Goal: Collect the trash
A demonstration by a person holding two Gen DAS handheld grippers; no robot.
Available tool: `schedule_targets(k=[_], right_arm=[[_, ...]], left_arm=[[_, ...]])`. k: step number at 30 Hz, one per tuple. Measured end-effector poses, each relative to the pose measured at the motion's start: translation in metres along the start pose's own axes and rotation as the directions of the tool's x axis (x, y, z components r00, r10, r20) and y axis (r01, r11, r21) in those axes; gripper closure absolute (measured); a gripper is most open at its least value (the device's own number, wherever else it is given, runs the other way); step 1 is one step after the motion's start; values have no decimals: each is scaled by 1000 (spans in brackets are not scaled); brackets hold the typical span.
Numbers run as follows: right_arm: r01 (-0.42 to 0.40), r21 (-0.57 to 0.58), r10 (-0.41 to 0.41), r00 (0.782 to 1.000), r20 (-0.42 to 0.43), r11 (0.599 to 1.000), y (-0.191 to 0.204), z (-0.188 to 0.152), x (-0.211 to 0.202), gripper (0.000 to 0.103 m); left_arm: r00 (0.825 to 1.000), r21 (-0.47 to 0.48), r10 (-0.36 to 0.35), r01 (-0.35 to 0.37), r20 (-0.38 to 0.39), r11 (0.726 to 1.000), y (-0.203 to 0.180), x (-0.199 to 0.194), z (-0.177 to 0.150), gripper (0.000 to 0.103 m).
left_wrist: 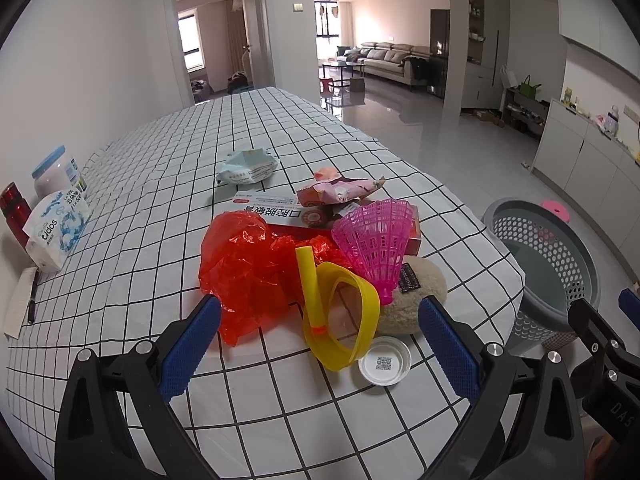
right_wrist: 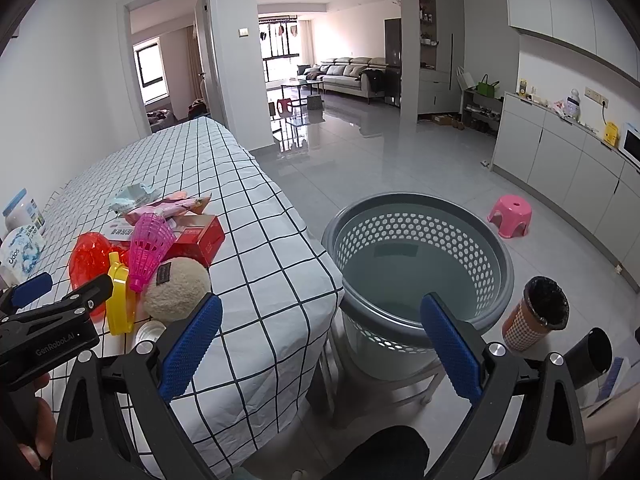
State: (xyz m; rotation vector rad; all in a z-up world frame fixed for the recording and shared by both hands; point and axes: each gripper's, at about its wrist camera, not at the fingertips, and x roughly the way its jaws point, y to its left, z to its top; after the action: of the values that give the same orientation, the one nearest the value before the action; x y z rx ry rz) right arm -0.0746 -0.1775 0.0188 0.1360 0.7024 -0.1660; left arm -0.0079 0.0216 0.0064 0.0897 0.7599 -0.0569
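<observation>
From my remote station, the left hand-held gripper (left_wrist: pixel 320 344) hangs low in the left wrist frame with its blue-padded jaws spread wide and nothing between them, aimed squarely at the pile of trash on the checked surface (left_wrist: pixel 168 184). Dead centre, just beyond the fingertips, a yellow ring (left_wrist: pixel 352 320) leans against a yellow tube (left_wrist: pixel 310 288) whose long axis runs almost straight away from me, up the frame. Left of them lies a crumpled red plastic bag (left_wrist: pixel 244 264); right and behind, a pink shuttlecock (left_wrist: pixel 376 240) stands on a beige plush ball (left_wrist: pixel 416 292), and a white lid (left_wrist: pixel 384 362) sits nearest the lower edge. A pink wrapper (left_wrist: pixel 340 192) and a flat box (left_wrist: pixel 272 208) lie further up. The right hand-held gripper (right_wrist: pixel 320 344), equally wide and empty, points off the surface at the grey perforated basket (right_wrist: pixel 420 264) in the centre of its own frame; the basket looks empty, though its floor is dim and I cannot be sure. My read: the left hand is plainly nearer the pile, the tube and ring sit straight ahead between its jaws, and the basket waits to the right, past the surface's edge.
</observation>
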Motion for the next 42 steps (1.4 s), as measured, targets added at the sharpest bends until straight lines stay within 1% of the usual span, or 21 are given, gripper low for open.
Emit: schedule_targets(k=[35, 38, 42], right_arm=[[-26, -11, 26, 1000, -2, 1000, 4, -4, 8, 8], [-37, -10, 37, 999, -4, 999, 5, -4, 8, 8], [-75, -4, 75, 997, -4, 997, 7, -6, 10, 8]], left_arm=[[1000, 2, 8, -8, 2, 1000, 2, 0, -1, 6], [1000, 1, 10, -10, 1, 1000, 2, 0, -2, 6], [1000, -9, 20, -20, -7, 1000, 7, 3, -3, 6]])
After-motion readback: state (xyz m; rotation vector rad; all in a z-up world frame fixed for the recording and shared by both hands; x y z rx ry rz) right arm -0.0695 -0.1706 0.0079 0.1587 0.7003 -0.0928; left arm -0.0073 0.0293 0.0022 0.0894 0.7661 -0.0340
